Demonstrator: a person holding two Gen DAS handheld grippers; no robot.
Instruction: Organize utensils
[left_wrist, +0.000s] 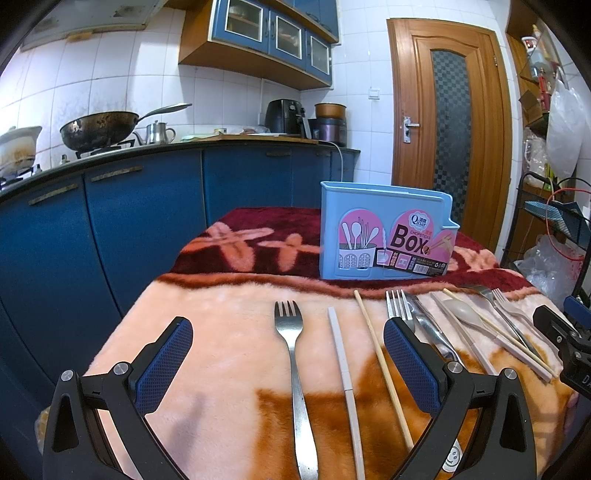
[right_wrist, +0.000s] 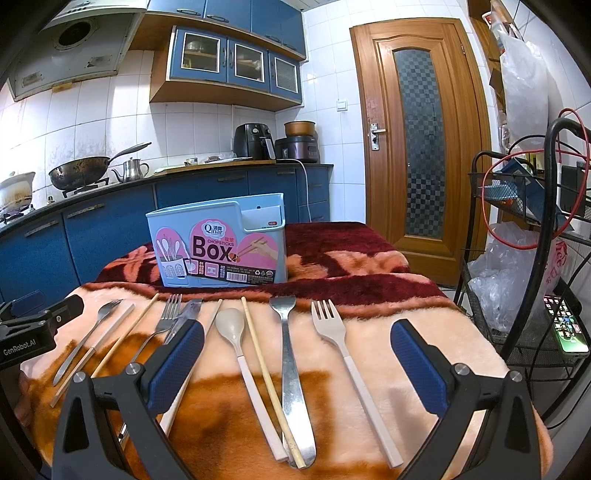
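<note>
A light blue chopsticks box (left_wrist: 384, 236) stands upright at the back of the blanket-covered table; it also shows in the right wrist view (right_wrist: 218, 243). Utensils lie in a row in front of it. In the left wrist view a steel fork (left_wrist: 293, 354), a beige chopstick (left_wrist: 345, 373) and a bamboo chopstick (left_wrist: 384, 369) lie between my open left gripper's (left_wrist: 288, 363) fingers. In the right wrist view a beige spoon (right_wrist: 240, 347), a bamboo chopstick (right_wrist: 269, 380), a steel fork (right_wrist: 290, 362) and a beige fork (right_wrist: 343, 354) lie between my open right gripper's (right_wrist: 297, 363) fingers. Both grippers hover empty above the table.
Blue kitchen cabinets (left_wrist: 110, 229) with a wok (left_wrist: 96, 129) run along the left. A wooden door (right_wrist: 421, 144) is behind the table. A black wire rack (right_wrist: 524, 258) with bags, cables and a lit phone (right_wrist: 565, 325) stands close to the table's right edge.
</note>
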